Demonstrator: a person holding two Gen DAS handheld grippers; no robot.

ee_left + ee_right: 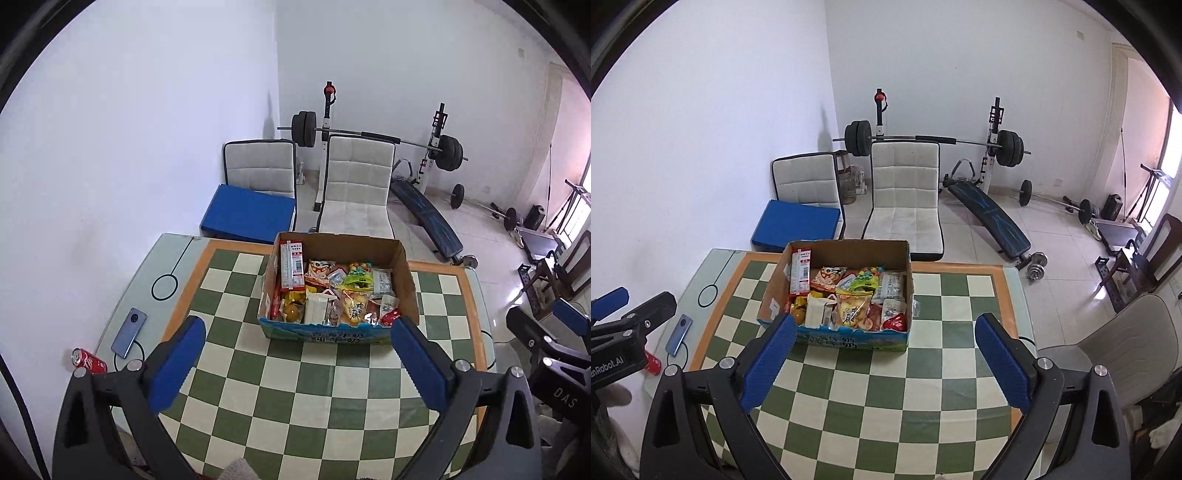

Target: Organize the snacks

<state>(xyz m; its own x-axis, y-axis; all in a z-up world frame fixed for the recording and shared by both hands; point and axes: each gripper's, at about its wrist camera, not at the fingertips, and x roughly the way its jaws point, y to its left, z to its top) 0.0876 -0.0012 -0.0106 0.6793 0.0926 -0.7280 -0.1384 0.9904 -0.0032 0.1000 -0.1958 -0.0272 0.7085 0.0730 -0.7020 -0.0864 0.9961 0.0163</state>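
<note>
Left tool (297, 343): it was released, the blue pads wide apart, with nothing between them; it hung above the table, on the near side of the box.
Right tool (884, 341): it was also spread wide and held nothing; its left pad overlapped the near left corner of the box in its own view, but I could not tell if it touched.
Table (236, 369): a green and white checkered top; the near part showed no loose snack on it.
Box (408, 273): an open cardboard box stood in the middle of the table, upright, the flaps gone or folded.
Snacks (332, 291): all the packets I could see lay inside the box, mixed and piled; a red and white carton (292, 264) leaned on the left wall, and a yellow bag (355, 308) was near the front.
Stage: the scene fitted both snacks waiting to be sorted and snacks already gathered in the box; one moment did not settle it.
Care: if a packet was taken, I judged it better to grip it by a flat edge, softly, because the bags crush easily, and to hold the box steady with the other tool.
Phone (129, 332): on the left edge of the table.
Can (88, 362): a red one lay on its side near the phone.
Chairs (354, 184): two stood behind the table.
</note>
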